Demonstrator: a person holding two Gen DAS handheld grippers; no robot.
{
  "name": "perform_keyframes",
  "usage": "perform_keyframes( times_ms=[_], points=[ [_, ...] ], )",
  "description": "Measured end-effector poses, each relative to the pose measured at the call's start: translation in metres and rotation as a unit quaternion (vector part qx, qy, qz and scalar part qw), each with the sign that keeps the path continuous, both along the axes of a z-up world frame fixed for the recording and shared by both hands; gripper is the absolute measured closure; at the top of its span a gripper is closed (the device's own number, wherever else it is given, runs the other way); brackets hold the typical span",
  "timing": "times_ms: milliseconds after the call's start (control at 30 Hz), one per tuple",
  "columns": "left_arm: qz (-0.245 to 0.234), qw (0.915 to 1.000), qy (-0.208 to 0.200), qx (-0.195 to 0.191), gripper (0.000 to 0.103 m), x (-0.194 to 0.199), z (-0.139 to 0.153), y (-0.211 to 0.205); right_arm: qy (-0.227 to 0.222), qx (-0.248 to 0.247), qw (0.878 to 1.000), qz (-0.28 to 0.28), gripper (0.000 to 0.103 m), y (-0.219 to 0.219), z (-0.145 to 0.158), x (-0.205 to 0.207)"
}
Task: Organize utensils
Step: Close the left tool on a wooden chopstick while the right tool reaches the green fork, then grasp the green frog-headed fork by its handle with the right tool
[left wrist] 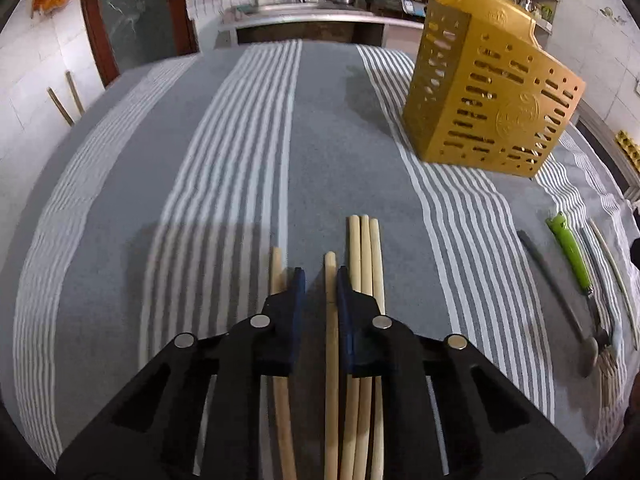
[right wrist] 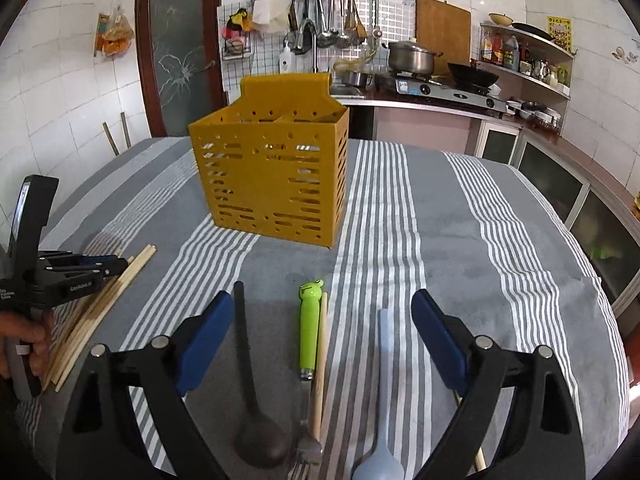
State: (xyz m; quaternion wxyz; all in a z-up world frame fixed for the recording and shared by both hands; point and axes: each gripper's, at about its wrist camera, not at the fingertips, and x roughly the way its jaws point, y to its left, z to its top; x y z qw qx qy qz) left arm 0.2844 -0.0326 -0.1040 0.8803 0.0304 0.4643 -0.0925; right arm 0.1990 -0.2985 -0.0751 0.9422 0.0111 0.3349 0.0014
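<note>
Utensils laid on the striped tablecloth (right wrist: 460, 240), before the yellow holder (right wrist: 272, 176).
Left gripper (left wrist: 320, 280), jaws nearly together, straddles one chopstick (left wrist: 331, 320), seemingly singling it out; right gripper (right wrist: 322, 332) stands wide apart over the dark spoon (right wrist: 250, 380), green-handled fork (right wrist: 309, 332) and blue spoon (right wrist: 382, 400).

Little can be read here. On the side of the left gripper (right wrist: 116, 266), seen from the right wrist view, a small white word stands — it looks like "CenRoboLAI", though the letters are too small to be sure. The yellow poster (right wrist: 559, 34) on the far wall carries red characters, and the golden utensil holder (left wrist: 490, 96) bears an embossed round emblem — both illegible
</note>
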Motion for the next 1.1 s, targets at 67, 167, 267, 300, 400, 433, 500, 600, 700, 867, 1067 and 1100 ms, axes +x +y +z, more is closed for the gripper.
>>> perform_keyframes(
  times_ms=[67, 167, 267, 300, 400, 433, 500, 600, 700, 867, 1067, 1100],
  points=[
    [-0.006, 1.0, -0.001, 0.006, 0.089, -0.001, -0.002, -0.001, 0.004, 0.001, 1.0, 0.0, 0.014, 0.0, -0.001, 0.003],
    [-0.01, 0.9999, 0.0, 0.008, 0.089, -0.001, -0.003, 0.0, 0.008, 0.006, 1.0, 0.008, 0.014, 0.002, -0.001, 0.009],
    [-0.018, 0.9998, 0.001, 0.013, 0.089, -0.002, -0.004, -0.002, 0.02, 0.005, 1.0, 0.018, 0.014, 0.008, -0.006, 0.022],
    [-0.02, 0.9997, 0.002, 0.016, 0.089, -0.002, -0.005, -0.003, 0.028, 0.006, 0.999, 0.02, 0.016, 0.01, -0.009, 0.027],
    [-0.016, 0.9998, 0.004, 0.011, 0.089, 0.001, -0.007, -0.001, 0.053, 0.005, 0.998, 0.018, 0.044, 0.008, -0.018, 0.041],
    [-0.016, 0.9998, 0.005, 0.009, 0.089, 0.002, -0.007, 0.0, 0.068, 0.016, 0.997, 0.02, 0.048, 0.006, -0.024, 0.048],
    [-0.016, 0.9998, 0.006, 0.007, 0.089, 0.004, -0.007, 0.0, 0.088, 0.033, 0.995, 0.024, 0.059, 0.002, -0.031, 0.056],
    [-0.017, 0.9998, 0.006, 0.003, 0.09, 0.003, -0.007, 0.001, 0.099, 0.033, 0.994, 0.028, 0.066, 0.002, -0.038, 0.062],
    [-0.017, 0.9998, 0.007, -0.004, 0.09, 0.001, -0.007, 0.003, 0.112, 0.034, 0.992, 0.035, 0.071, 0.004, -0.044, 0.066],
    [-0.018, 0.9998, 0.008, -0.01, 0.09, 0.002, -0.007, 0.004, 0.134, 0.022, 0.99, 0.046, 0.074, 0.013, -0.052, 0.074],
    [-0.019, 0.9997, 0.012, -0.012, 0.09, 0.003, -0.009, 0.005, 0.169, -0.013, 0.984, 0.047, 0.078, 0.022, -0.053, 0.084],
    [-0.019, 0.9997, 0.013, -0.011, 0.09, 0.003, -0.009, 0.004, 0.171, -0.016, 0.984, 0.049, 0.083, 0.024, -0.053, 0.085]
  ],
)
